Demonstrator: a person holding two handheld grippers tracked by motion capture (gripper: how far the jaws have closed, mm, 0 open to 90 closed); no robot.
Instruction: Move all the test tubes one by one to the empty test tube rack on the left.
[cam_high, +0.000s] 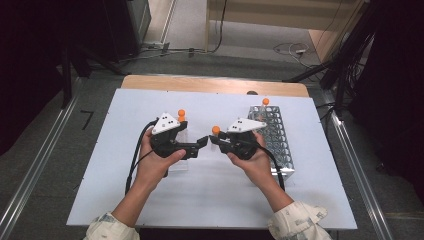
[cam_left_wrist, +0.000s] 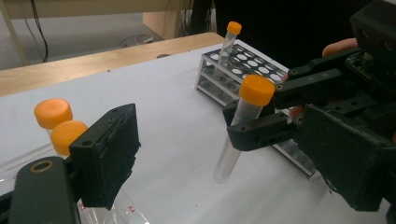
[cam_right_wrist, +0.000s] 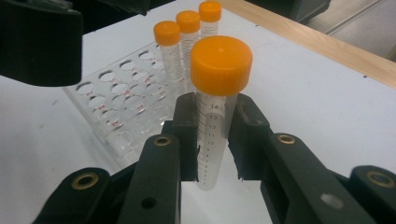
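My right gripper (cam_right_wrist: 212, 140) is shut on a clear graduated tube with an orange cap (cam_right_wrist: 219, 65), held upright just below the cap. In the high view this tube (cam_high: 216, 130) hangs above the white mat at the table's middle. My left gripper (cam_high: 201, 142) faces it from the left, open, with nothing between its pads (cam_left_wrist: 109, 154). In the left gripper view the held tube (cam_left_wrist: 243, 126) sits in the right gripper's fingers, farther off. Three orange-capped tubes (cam_right_wrist: 187, 28) stand in a clear rack (cam_right_wrist: 126, 116) behind.
A metal-framed rack (cam_high: 277, 137) stands at the right of the white mat (cam_high: 110, 165), with one capped tube (cam_high: 265, 102) at its far end. The clear rack's caps (cam_high: 181, 115) rise beside my left gripper. A wooden table edge (cam_high: 200, 82) runs along the back.
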